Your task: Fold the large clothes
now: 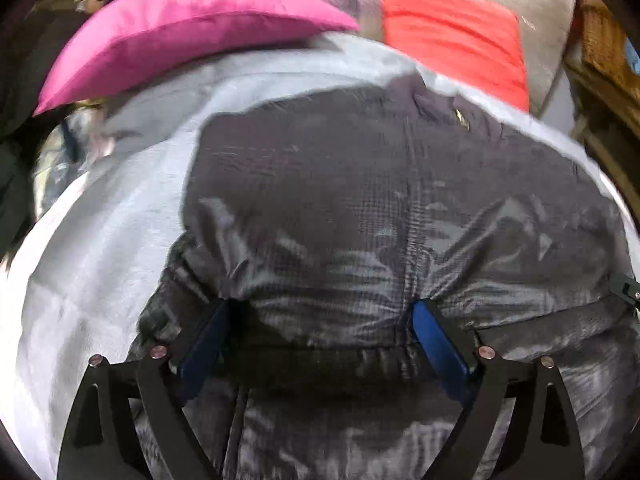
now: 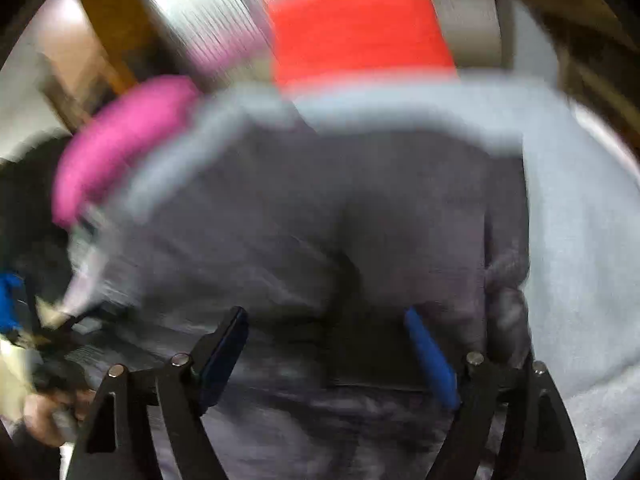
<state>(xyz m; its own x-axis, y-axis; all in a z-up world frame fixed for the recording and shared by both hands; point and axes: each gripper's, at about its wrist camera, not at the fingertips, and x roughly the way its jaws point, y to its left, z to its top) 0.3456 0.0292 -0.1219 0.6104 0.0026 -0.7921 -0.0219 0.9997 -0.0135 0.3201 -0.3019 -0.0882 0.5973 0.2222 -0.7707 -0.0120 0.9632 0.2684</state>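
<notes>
Jacket (image 1: 360, 184) – thin slick nylon, light, floppy, slides easy; grab hem band. Left claw (image 1: 320, 312) wide open, fabric between, nothing pinched. Right claw (image 2: 326, 320) same – blurry.

The dark jacket (image 1: 360, 208) is showing thin, glossy synthetic cloth with a fine grid weave (crinkled at six o'clock), lying on a matt, soft grey sheet (image 1: 100, 248); the pink pillow (image 1: 180, 36) at eleven o'clock is looking satiny.

Your right wrist view is smeared by motion, so past the gripper the jacket (image 2: 320, 220), pink pillow (image 2: 120, 140) and red cushion (image 2: 356, 28) lose their edges.
</notes>
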